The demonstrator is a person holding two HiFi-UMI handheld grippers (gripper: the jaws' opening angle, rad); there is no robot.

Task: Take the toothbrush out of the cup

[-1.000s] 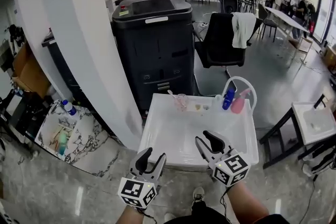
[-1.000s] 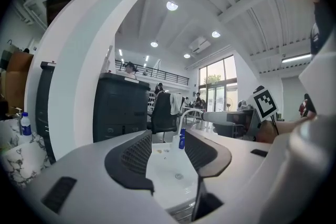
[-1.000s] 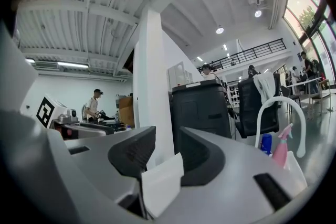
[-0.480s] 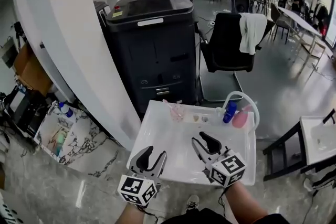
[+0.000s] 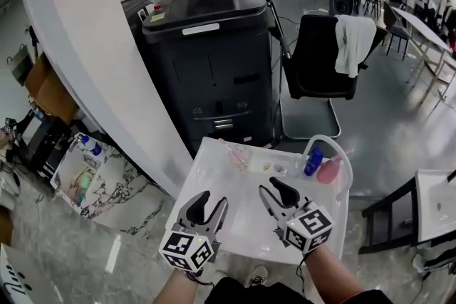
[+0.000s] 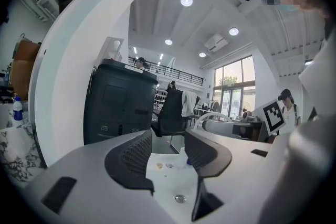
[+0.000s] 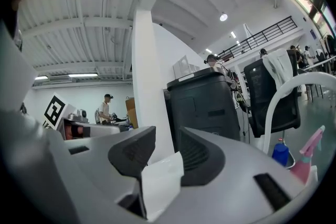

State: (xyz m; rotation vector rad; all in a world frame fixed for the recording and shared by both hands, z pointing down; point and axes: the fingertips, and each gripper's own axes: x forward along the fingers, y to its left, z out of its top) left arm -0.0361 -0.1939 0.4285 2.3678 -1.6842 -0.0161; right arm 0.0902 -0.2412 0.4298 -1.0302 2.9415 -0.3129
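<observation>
A white sink point(image 5: 226, 185) stands in front of the person, and both grippers hang over its near side. The left gripper point(image 5: 212, 200) is on the left and the right gripper point(image 5: 274, 189) is just beside it on the right. They do not touch each other.

The left gripper's jaws are spread apart with nothing in between. Through the gap you can see the white floor of the sink and its small round drain point(image 6: 180, 198).

The right gripper's jaws are spread apart too and pinch nothing. A white patch shows low in the gap.

The cup point(image 5: 239, 155) is clear and a bit pink. It sits at the far edge of the sink, well away from both grippers. The toothbrush point(image 5: 229, 147) stands in the cup and leans to the left. It is thin and hard to see.

A blue bottle point(image 5: 312, 161) and a pink spray bottle point(image 5: 329, 171) stand in the far right corner of the sink, close together.

Behind the sink is a big black machine point(image 5: 206, 75). To its right is a black chair point(image 5: 317, 60) with a white cloth point(image 5: 354, 39) hung over its back
</observation>
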